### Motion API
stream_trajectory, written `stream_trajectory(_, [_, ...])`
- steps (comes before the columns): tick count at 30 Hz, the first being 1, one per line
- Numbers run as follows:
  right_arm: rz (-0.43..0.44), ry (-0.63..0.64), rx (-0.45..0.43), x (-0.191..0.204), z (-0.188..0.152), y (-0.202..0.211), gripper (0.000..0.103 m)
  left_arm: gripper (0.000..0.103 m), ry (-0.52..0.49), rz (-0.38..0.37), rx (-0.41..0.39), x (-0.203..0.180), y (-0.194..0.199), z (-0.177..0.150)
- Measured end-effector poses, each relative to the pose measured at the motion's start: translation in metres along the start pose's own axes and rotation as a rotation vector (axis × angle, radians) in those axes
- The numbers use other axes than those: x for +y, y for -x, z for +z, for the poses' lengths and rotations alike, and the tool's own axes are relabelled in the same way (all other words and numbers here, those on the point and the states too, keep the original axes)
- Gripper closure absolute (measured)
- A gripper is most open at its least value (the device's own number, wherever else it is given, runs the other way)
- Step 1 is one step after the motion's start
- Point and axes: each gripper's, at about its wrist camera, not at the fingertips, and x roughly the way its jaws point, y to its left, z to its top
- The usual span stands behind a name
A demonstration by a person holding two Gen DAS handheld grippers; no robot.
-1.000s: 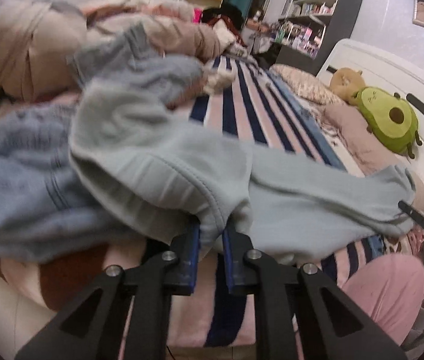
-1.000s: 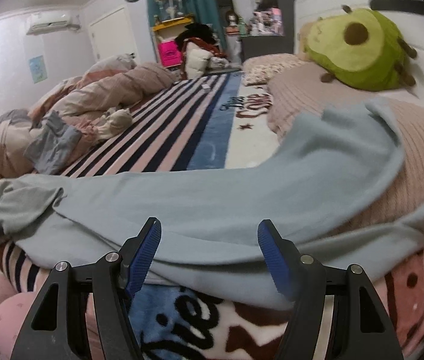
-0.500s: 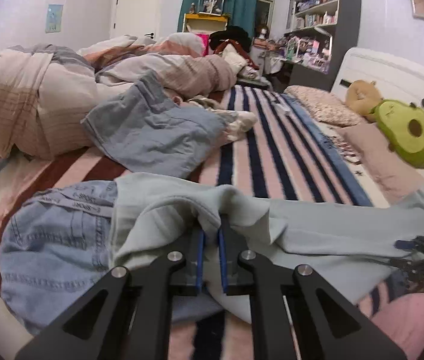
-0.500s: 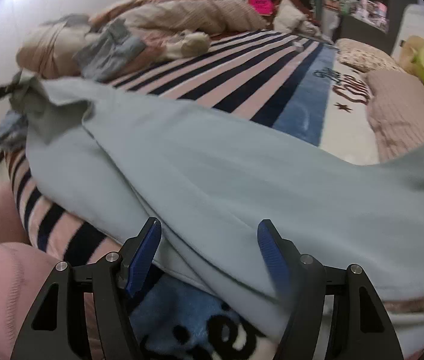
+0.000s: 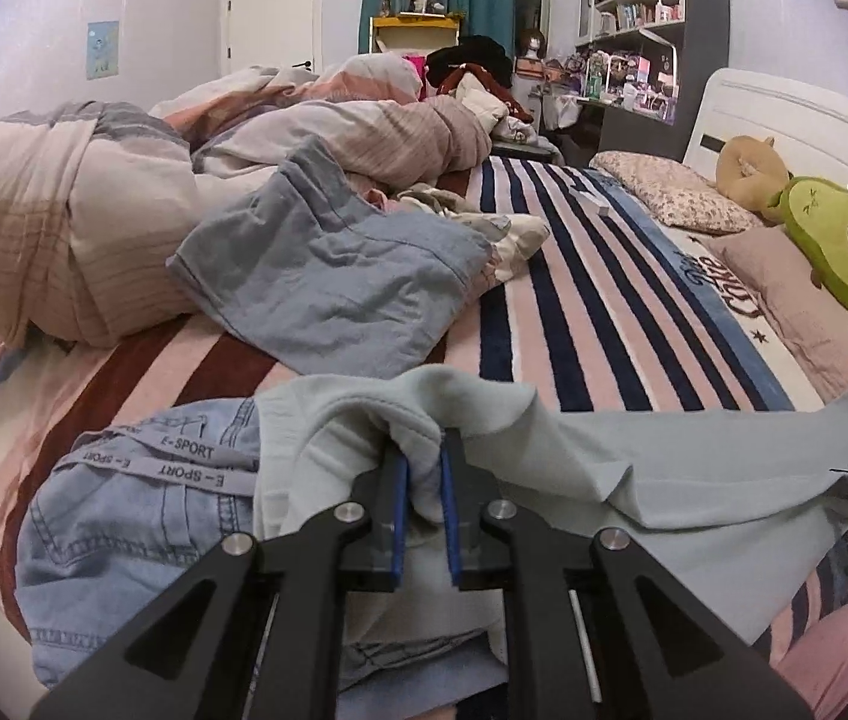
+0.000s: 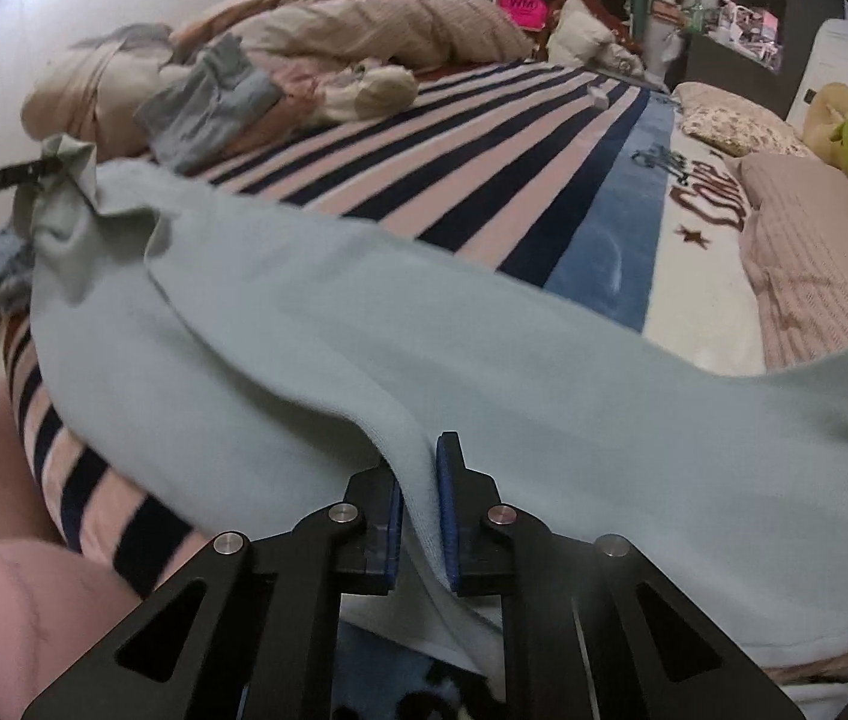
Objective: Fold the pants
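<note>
Pale grey-green pants (image 5: 634,456) lie stretched across the near edge of the striped bed. My left gripper (image 5: 422,474) is shut on a bunched fold at one end of them, over a pair of denim jeans (image 5: 123,516). In the right wrist view the pants (image 6: 363,324) run from far left to right. My right gripper (image 6: 420,498) is shut on a raised fold along their near edge. The left gripper (image 6: 9,177) shows at the far left of that view, holding the pants' corner.
A striped blanket (image 5: 574,300) covers the bed. A grey-blue garment (image 5: 327,276) and a rumpled duvet (image 5: 93,222) lie at the back left. An avocado plush (image 5: 838,252) and pillows sit at the right. A pink-clad knee (image 6: 21,612) is at the bed's edge.
My left gripper has lowered the pants' end from in the air down onto the jeans. My right gripper was open over the pants and has closed on a fold of them.
</note>
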Motion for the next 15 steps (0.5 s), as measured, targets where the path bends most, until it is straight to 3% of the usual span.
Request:
stream_trajectory(4, [-0.042,-0.002,-0.024,-0.004,0.018,0.002,0.099,0.094,0.019,0.012,-0.002,0.004,-0.005,0.003])
stream_trajectory(6, [-0.013,-0.021,-0.028,-0.011,0.029,0.004,0.099,0.094,0.022,0.019,-0.006,0.006,-0.007,0.005])
stream_trajectory(15, [-0.02,-0.06,0.091,-0.033,0.06,-0.019,0.096,0.094,0.068,0.059,0.031,0.023,-0.028,0.02])
